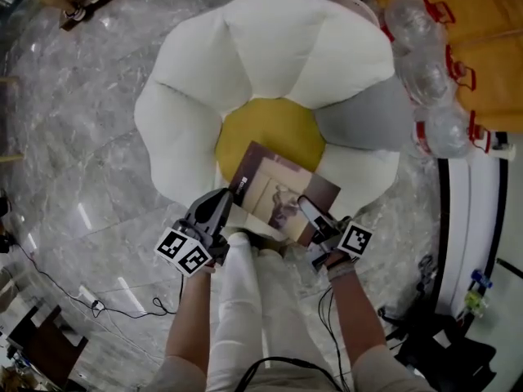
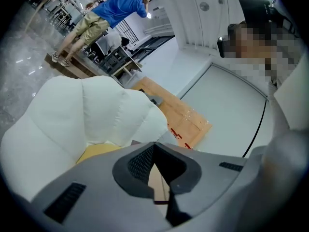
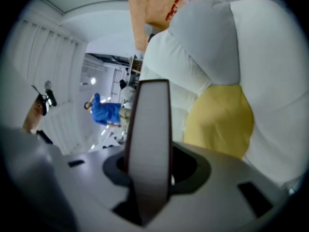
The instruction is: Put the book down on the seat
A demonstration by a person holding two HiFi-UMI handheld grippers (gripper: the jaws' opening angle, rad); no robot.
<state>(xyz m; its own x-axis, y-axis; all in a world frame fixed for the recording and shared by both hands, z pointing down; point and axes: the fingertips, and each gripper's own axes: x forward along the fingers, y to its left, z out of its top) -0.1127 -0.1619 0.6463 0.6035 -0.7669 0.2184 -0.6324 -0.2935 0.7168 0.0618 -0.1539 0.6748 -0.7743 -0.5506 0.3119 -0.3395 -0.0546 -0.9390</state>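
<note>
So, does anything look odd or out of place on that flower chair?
Nothing spilled or broken. The seat has one grey petal among white ones, which looks mismatched. The book is turned askew over the yellow centre, pinched on either side by the left claw and right claw.

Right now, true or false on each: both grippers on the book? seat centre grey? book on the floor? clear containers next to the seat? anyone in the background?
1. Both grippers grip the book. True: the left gripper and the right gripper each clamp an edge of the book.
2. The seat's centre is grey. False: the seat has a yellow centre; only one petal is grey.
3. The book lies on the floor. False: it is held over the near part of the seat.
4. Clear plastic containers lie beside the seat. True.
5. Nobody else is in view. False: a person in a blue top stands in the background.
</note>
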